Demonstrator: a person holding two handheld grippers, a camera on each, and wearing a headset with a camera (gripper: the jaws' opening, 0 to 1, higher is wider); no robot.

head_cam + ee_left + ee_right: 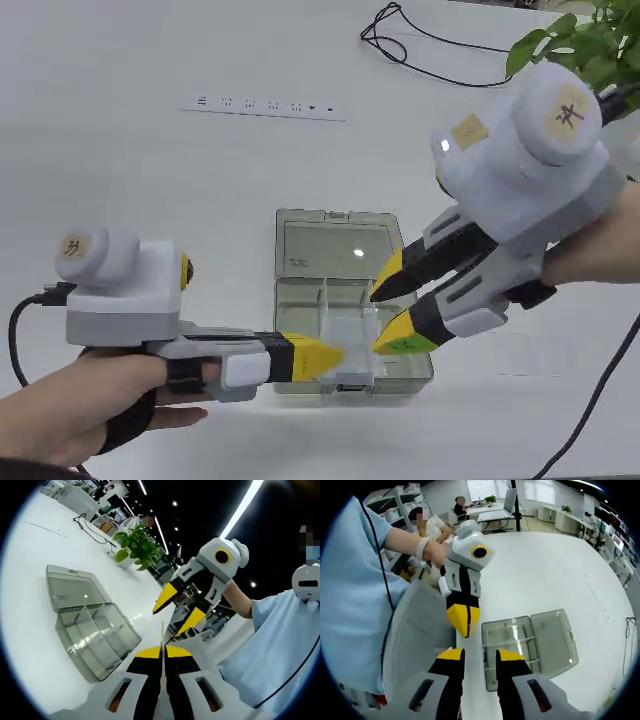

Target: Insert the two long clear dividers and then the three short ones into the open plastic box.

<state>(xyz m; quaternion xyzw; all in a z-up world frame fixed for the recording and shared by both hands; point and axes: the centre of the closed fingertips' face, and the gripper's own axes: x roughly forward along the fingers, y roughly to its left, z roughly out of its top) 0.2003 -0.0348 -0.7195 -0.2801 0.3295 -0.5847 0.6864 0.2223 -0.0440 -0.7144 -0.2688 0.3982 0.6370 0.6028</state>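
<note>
Left tongs point(318, 356) clamped on clear divider point(350, 335), held over near part of open plastic box point(283, 340). Right tongs point(377, 320) apart, just right of divider, above box. Box base already split by fitted dividers point(324, 300). Lid point(335, 243) lies open on far side, flat on tabletop point(150, 200).

The box point(335, 245) is clear, grey-tinted glossy plastic, a light glinting on its lid; the divider point(350, 335) is clear smooth plastic; the bench point(150, 200) is white, smooth, matt; the left claw point(328, 356) and right claw point(385, 315) have matt plastic shells.
</note>
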